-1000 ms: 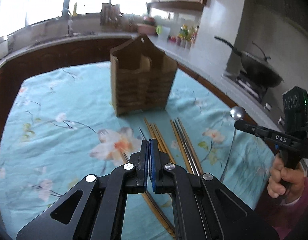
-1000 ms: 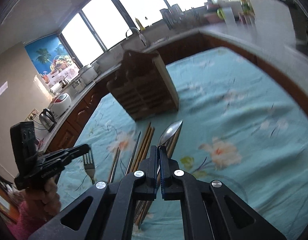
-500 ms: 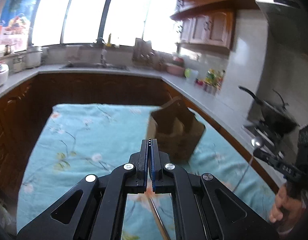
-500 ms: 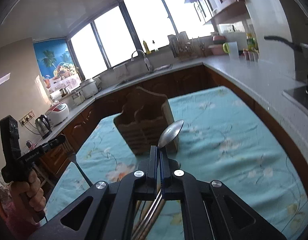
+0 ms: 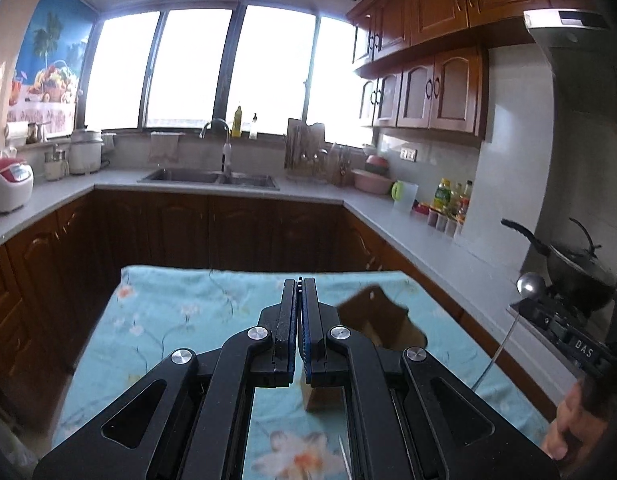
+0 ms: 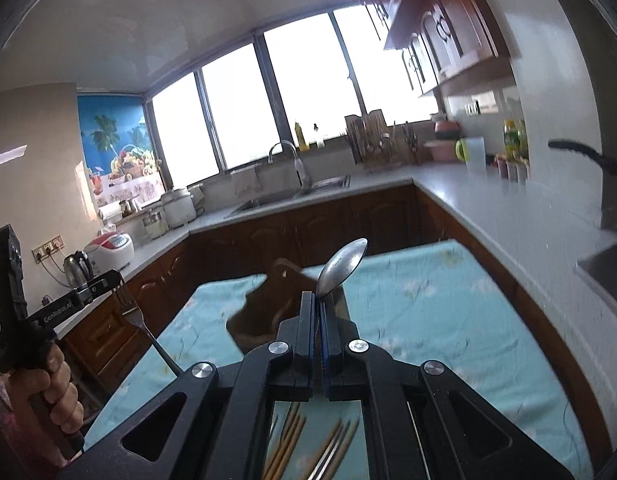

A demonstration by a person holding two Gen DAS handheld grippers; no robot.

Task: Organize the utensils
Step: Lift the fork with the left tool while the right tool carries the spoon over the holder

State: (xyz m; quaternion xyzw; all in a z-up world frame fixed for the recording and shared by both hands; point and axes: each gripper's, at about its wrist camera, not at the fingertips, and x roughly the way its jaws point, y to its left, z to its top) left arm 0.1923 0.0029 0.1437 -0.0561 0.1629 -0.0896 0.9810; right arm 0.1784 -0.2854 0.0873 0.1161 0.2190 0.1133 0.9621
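Observation:
My left gripper (image 5: 299, 292) is shut; in the right wrist view it (image 6: 115, 277) grips a metal fork (image 6: 129, 307) near the tines, with the handle slanting down to the right. A metal spoon (image 6: 343, 265) sticks up out of my shut right gripper (image 6: 317, 312). In the left wrist view the spoon's bowl (image 5: 530, 285) stands above that gripper (image 5: 522, 305) and its thin handle hangs below. Both are raised above the table. A wooden utensil holder (image 5: 382, 320) (image 6: 264, 308) stands on the cloth just beyond both grippers, blurred.
A teal floral cloth (image 5: 180, 320) covers the table. Wooden chopsticks (image 6: 288, 438) and metal ones (image 6: 328, 458) lie under my right gripper. Counters with a sink (image 5: 212, 177), a wok (image 5: 576, 268) and a rice cooker (image 5: 8, 184) ring the table.
Both grippers rose and tipped up from the table, carrying the fork and the spoon. The holder and the chopsticks slid lower in both views.

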